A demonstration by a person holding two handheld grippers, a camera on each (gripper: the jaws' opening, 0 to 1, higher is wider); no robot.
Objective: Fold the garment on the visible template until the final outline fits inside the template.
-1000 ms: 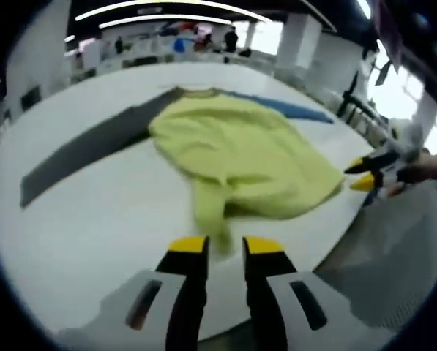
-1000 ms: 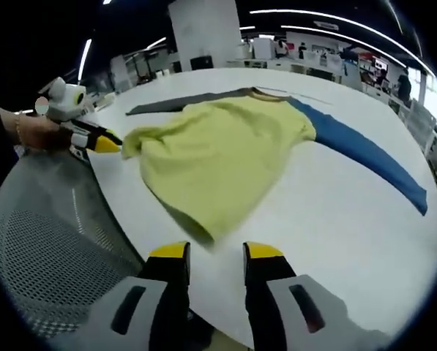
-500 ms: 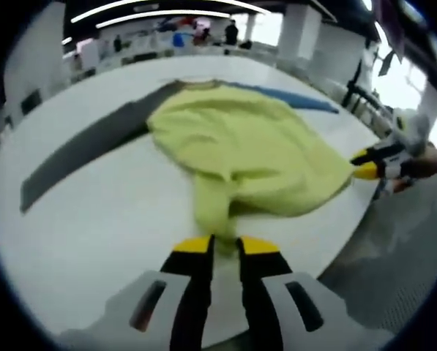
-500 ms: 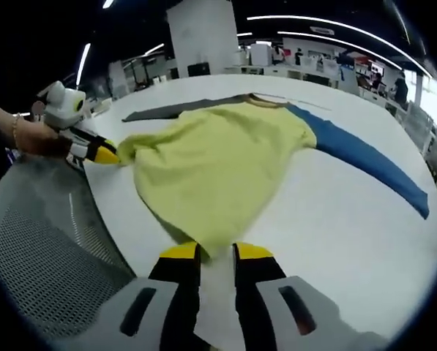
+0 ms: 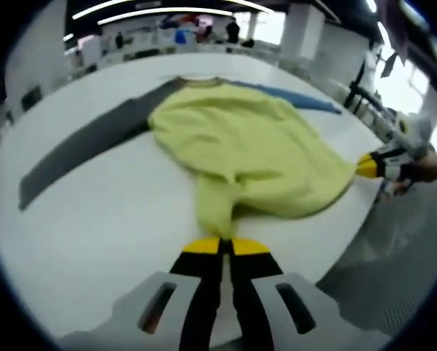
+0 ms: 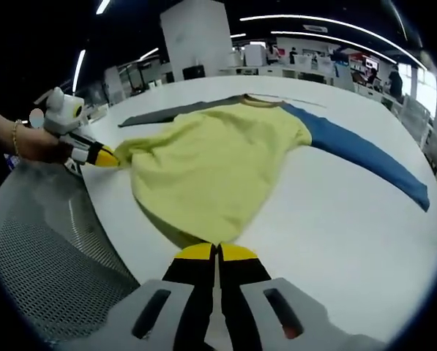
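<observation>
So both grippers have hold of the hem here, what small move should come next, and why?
Probably lift both hem corners and carry them toward the collar. The left gripper and right gripper each look shut on the yellow shirt, whose bottom edge sits at the near edge of the white table, with the grey sleeve and blue sleeve spread.

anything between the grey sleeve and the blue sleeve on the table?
Yes: the yellow-green fabric body of the garment lies between the grey sleeve and the blue sleeve, in the right gripper view.

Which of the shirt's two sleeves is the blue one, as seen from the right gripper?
The blue sleeve stretches from the shoulder toward the right of the right gripper view; the other sleeve, dark grey, runs left behind the yellow body.
</observation>
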